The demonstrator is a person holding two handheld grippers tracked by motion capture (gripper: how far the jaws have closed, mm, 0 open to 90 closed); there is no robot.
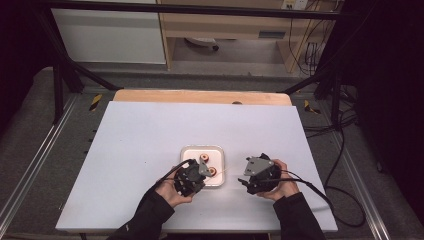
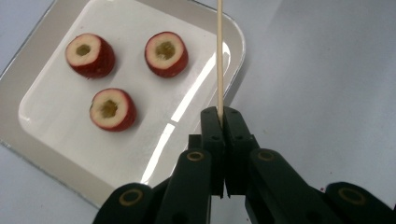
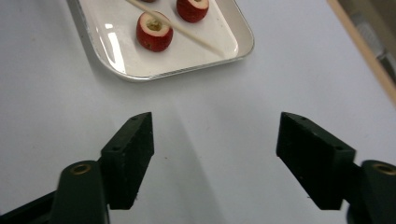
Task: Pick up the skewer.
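Three cored red fruit pieces (image 2: 90, 54) (image 2: 166, 53) (image 2: 112, 109) lie in a white square tray (image 2: 236, 32). My left gripper (image 2: 223, 112) is shut on the end of a thin wooden skewer (image 2: 219, 56), which reaches out over the tray's right edge. In the high view the left gripper (image 1: 199, 172) hovers at the tray's (image 1: 202, 150) near side. My right gripper (image 3: 215, 140) stands open over bare table, nothing between its jaws, a short way from the tray (image 3: 187, 70). From there the skewer (image 3: 187, 35) crosses above one fruit piece (image 3: 154, 31). The right gripper (image 1: 251, 177) sits right of the tray.
The white table top (image 1: 150, 150) spreads around the tray, with a wooden strip (image 1: 200, 96) along its far edge. Black frame bars (image 1: 65, 75) and cables (image 1: 340, 165) flank the table. A person's hands and dark sleeves come in from the near edge.
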